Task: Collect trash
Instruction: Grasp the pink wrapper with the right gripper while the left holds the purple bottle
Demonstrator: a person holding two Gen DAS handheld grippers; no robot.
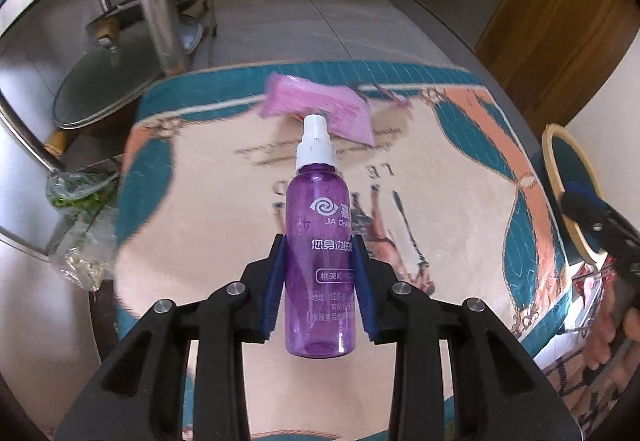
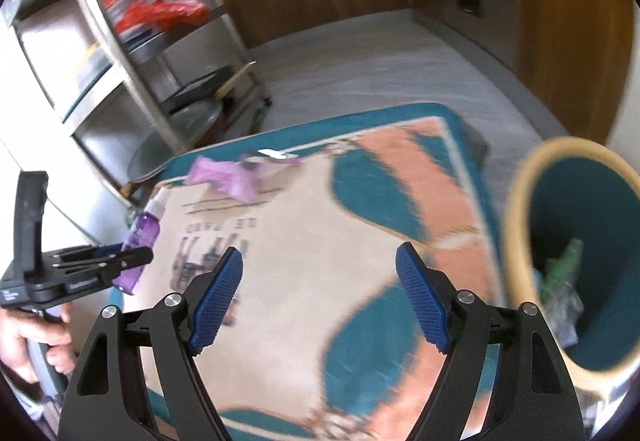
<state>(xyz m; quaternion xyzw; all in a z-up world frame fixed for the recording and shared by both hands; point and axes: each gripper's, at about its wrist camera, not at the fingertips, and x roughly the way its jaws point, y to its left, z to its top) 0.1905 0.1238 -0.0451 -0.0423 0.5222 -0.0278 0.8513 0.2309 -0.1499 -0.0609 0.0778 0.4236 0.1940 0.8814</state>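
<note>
In the left wrist view the left gripper (image 1: 320, 281) was closed partway, its two blue pads (image 1: 275, 289) pressed against the sides of one purple spray bottle (image 1: 320, 261), which it held off the patterned tablecloth (image 1: 200, 169) with the white nozzle pointing away from the camera. One pink plastic wrapper (image 1: 320, 107) lay on the cloth beyond the nozzle, near the far edge and apart from the bottle. One teal bin (image 1: 568, 193) with a pale rim stood past the cloth's right edge, and the right gripper (image 1: 580, 209) showed in front of it, blurred. One clear bag of greens (image 1: 80, 217) sat off the cloth's left side

In the right wrist view the right gripper (image 2: 320, 293) stood wide open, with nothing between its two blue pads (image 2: 218, 297) and nothing touched, above the cloth (image 2: 300, 241). The bottle (image 2: 140, 241) was to its left, clamped in the left gripper (image 2: 120, 261), with a hand (image 2: 28, 337) on the handle. The wrapper (image 2: 232, 177) lay far ahead on the cloth. The bin (image 2: 516, 225) was just right of the gripper, with crumpled green and clear trash (image 2: 560, 281) inside, too blurred to count
</note>
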